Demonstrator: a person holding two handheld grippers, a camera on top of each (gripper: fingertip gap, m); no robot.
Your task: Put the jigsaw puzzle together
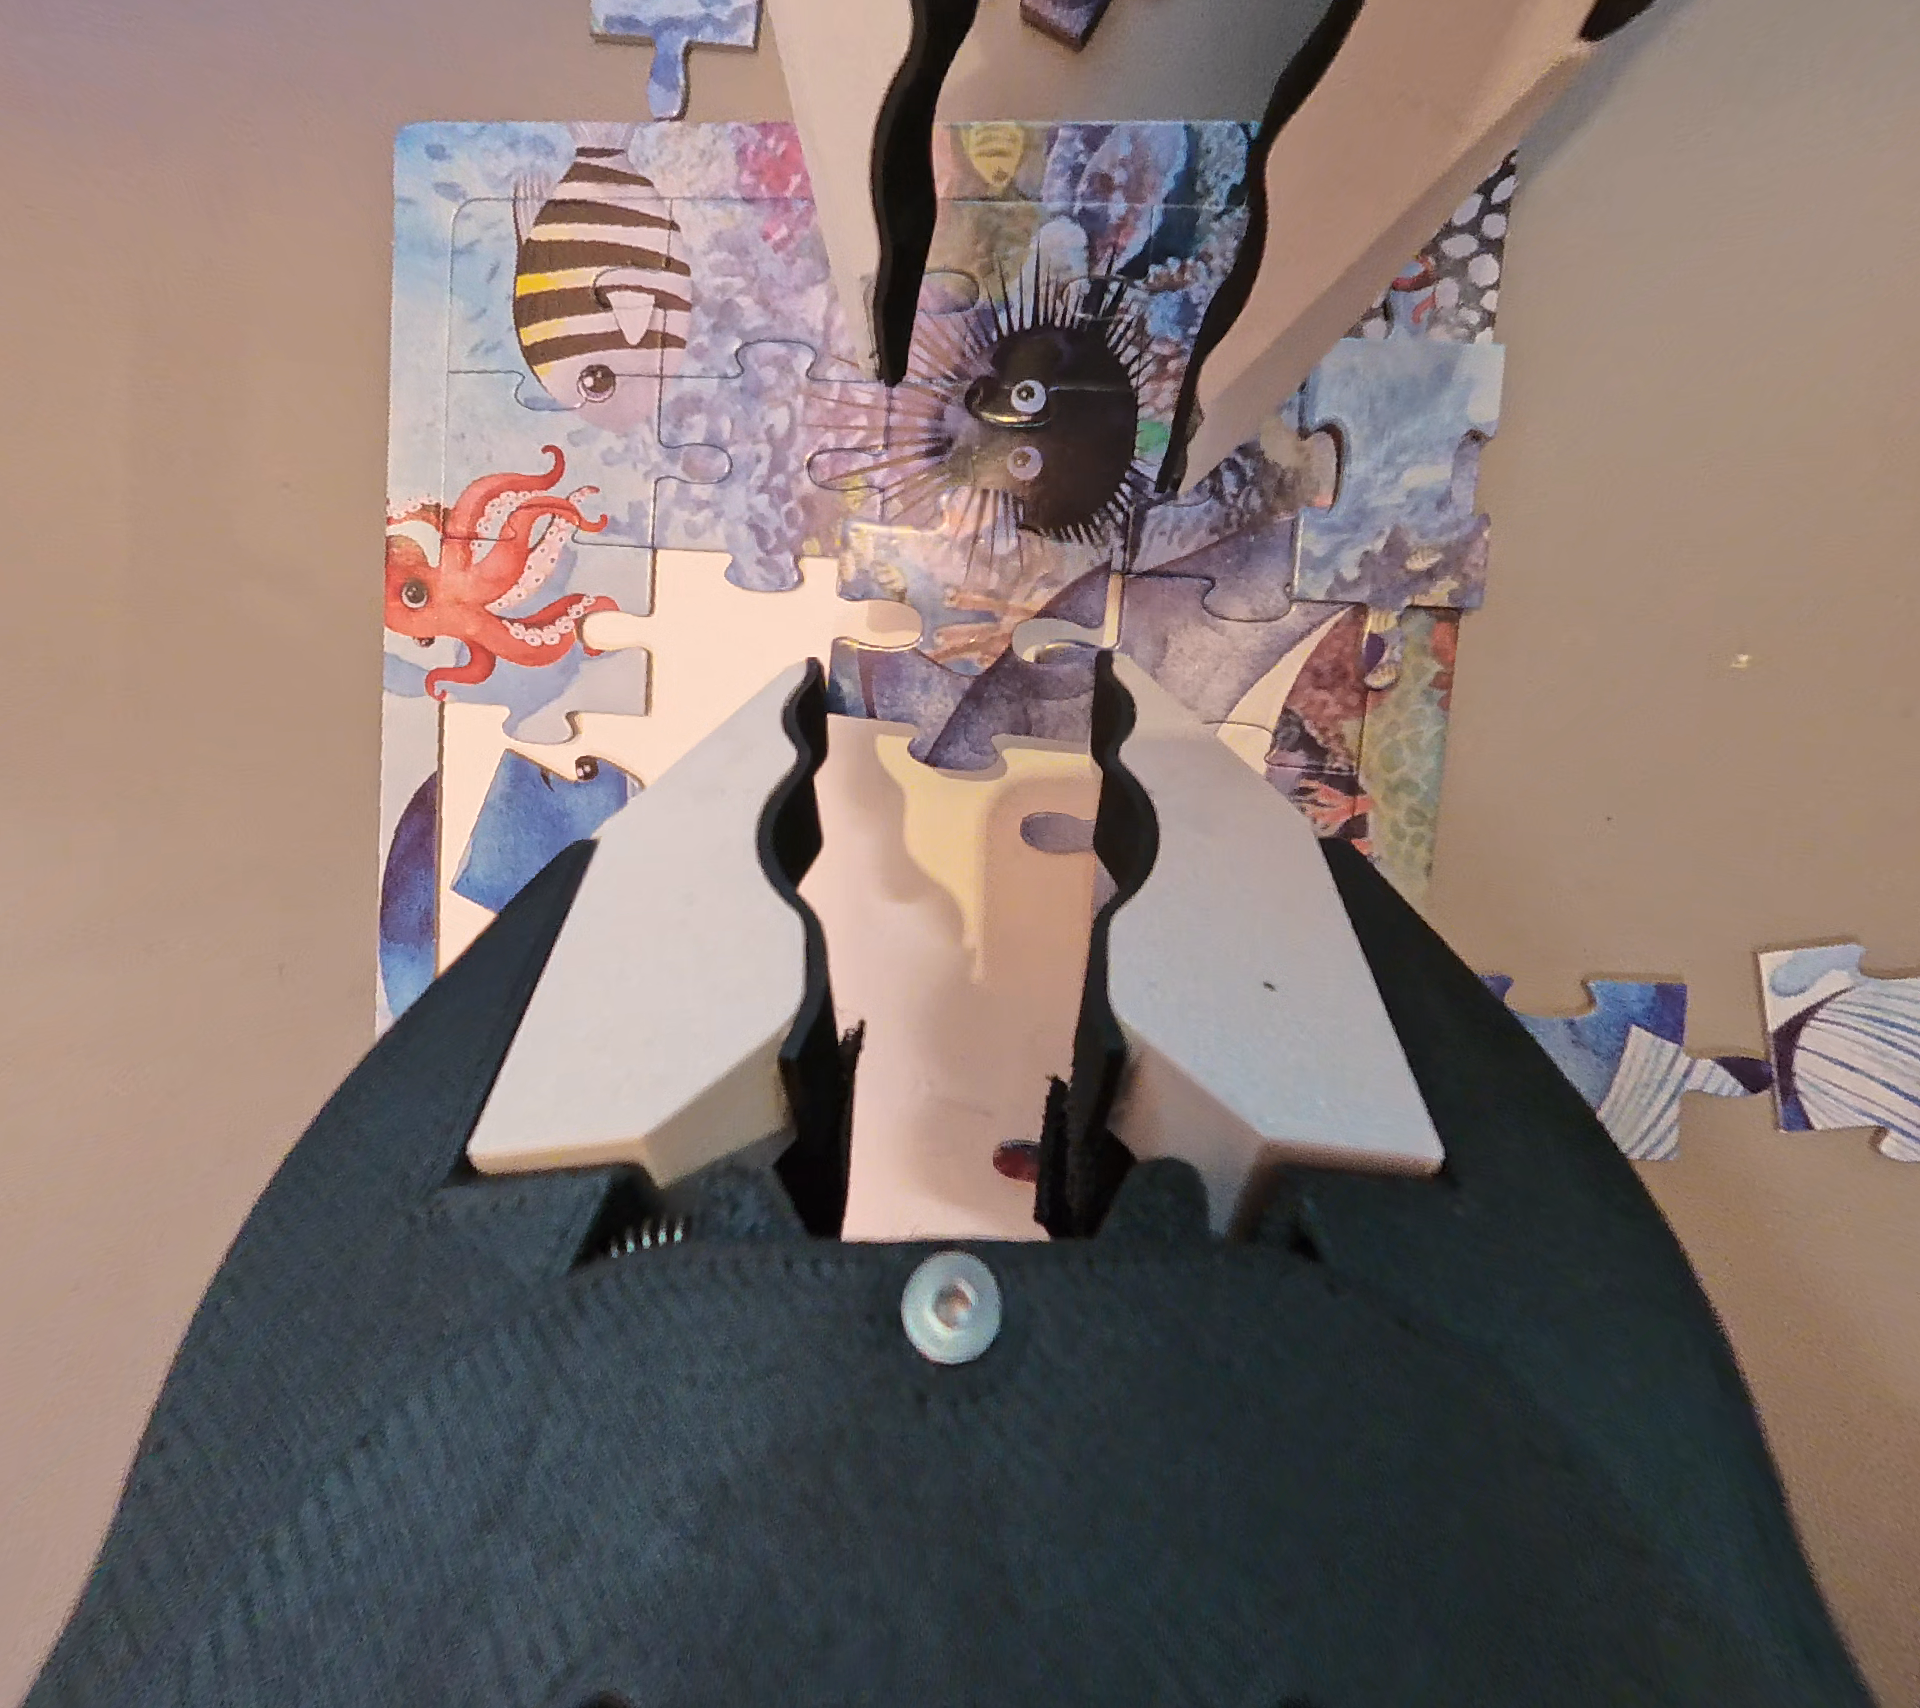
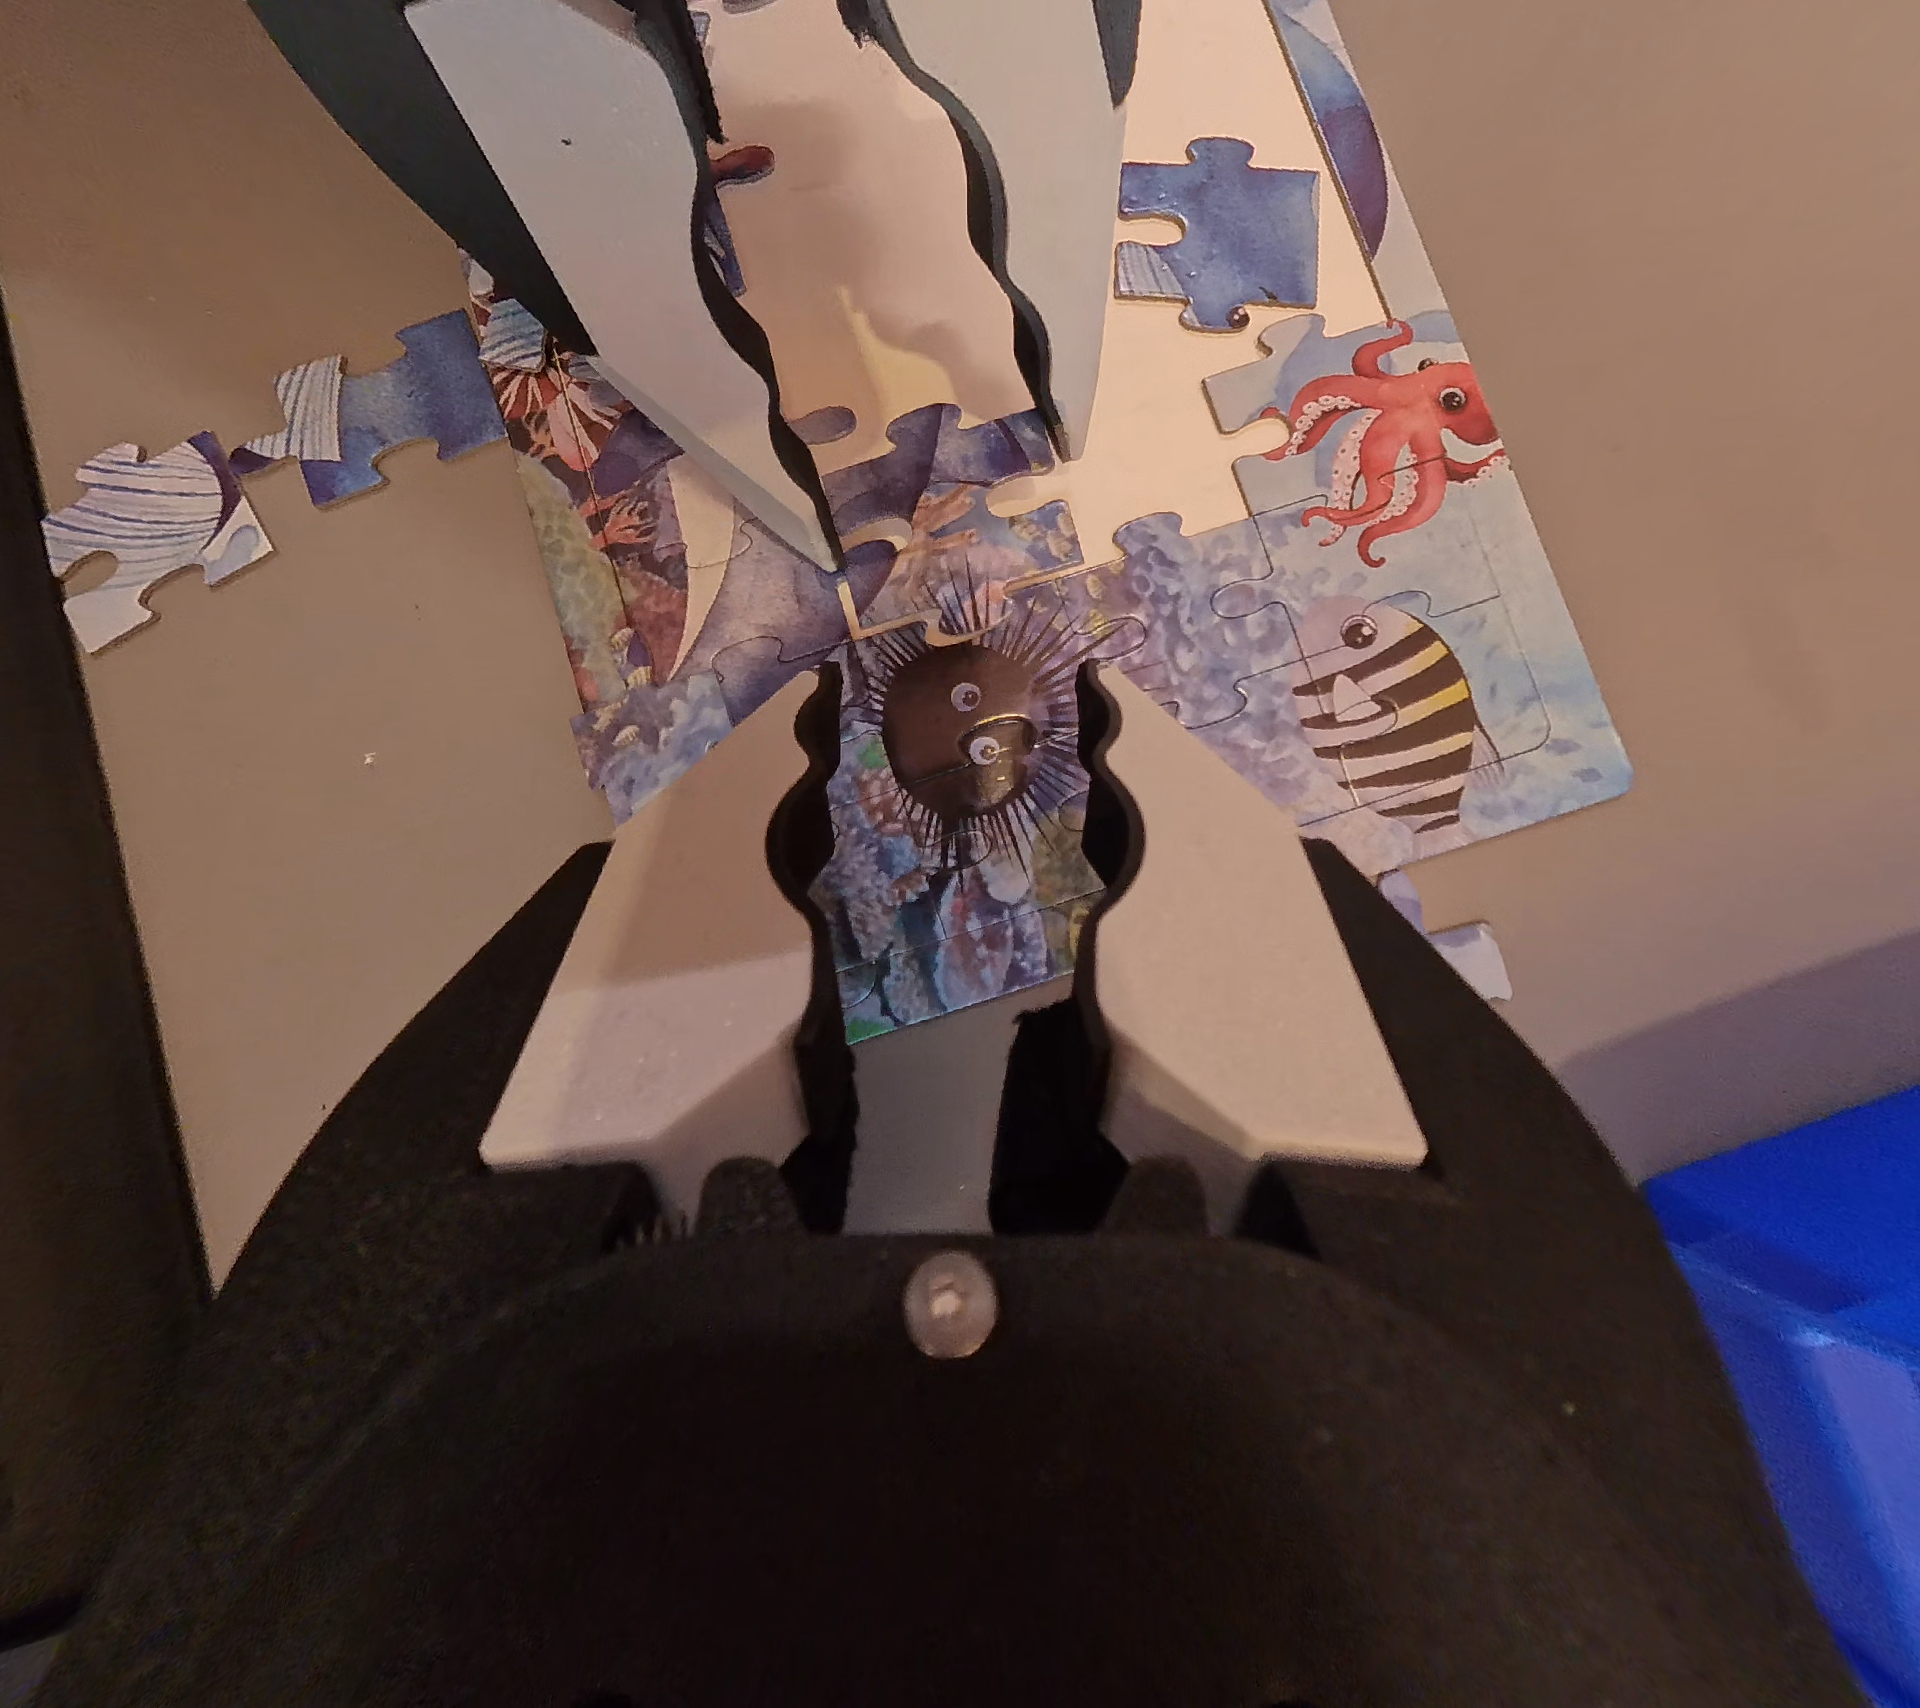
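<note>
The partly assembled sea-creature cardboard jigsaw puzzle lies flat on the beige worktop, both tools over it spread wide and holding nothing, the left tool nearer, the right tool above the black urchin, with four loose pieces beside.

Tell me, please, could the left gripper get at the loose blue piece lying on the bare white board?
Probably yes: the left gripper is open and empty, and the blue piece lies alone on the white board, close beside its fingers.
</note>
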